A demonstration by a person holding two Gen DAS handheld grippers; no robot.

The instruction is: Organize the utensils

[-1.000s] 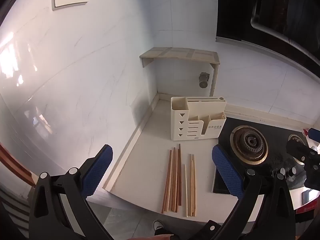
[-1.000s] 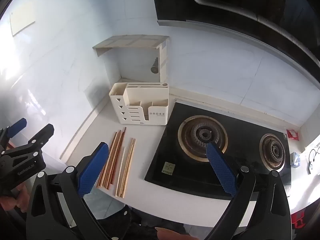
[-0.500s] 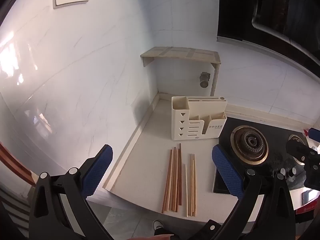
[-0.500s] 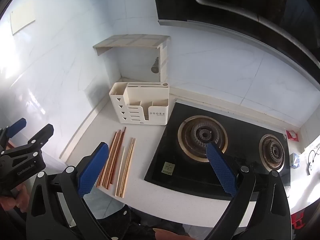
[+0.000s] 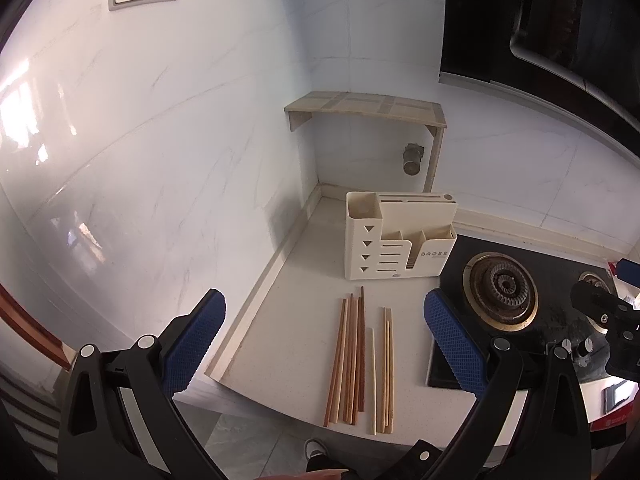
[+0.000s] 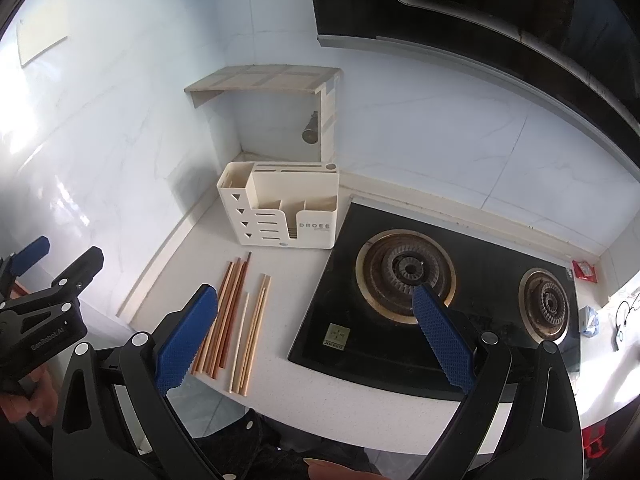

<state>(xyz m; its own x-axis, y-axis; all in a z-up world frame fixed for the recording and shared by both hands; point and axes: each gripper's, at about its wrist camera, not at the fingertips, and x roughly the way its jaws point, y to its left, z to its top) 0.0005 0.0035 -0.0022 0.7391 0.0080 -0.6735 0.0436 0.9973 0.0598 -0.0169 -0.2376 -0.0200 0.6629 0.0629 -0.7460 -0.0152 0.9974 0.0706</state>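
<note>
Several wooden chopsticks (image 5: 356, 354) (image 6: 234, 316) lie side by side on the white counter, darker ones left, paler ones right. Behind them stands a cream utensil holder (image 5: 396, 236) (image 6: 284, 210) with several empty compartments. My left gripper (image 5: 324, 340) hovers open above the counter's front edge, the chopsticks showing between its blue pads. My right gripper (image 6: 316, 328) is open too, held above the counter edge between the chopsticks and the stove. In the right wrist view the left gripper (image 6: 44, 276) appears at the far left, held by a hand.
A black two-burner gas stove (image 6: 420, 296) (image 5: 504, 292) sits right of the holder. A small tiled shelf (image 5: 364, 106) juts from the corner wall above a pipe fitting. White tiled walls close the left and back. A range hood (image 6: 500, 8) hangs overhead.
</note>
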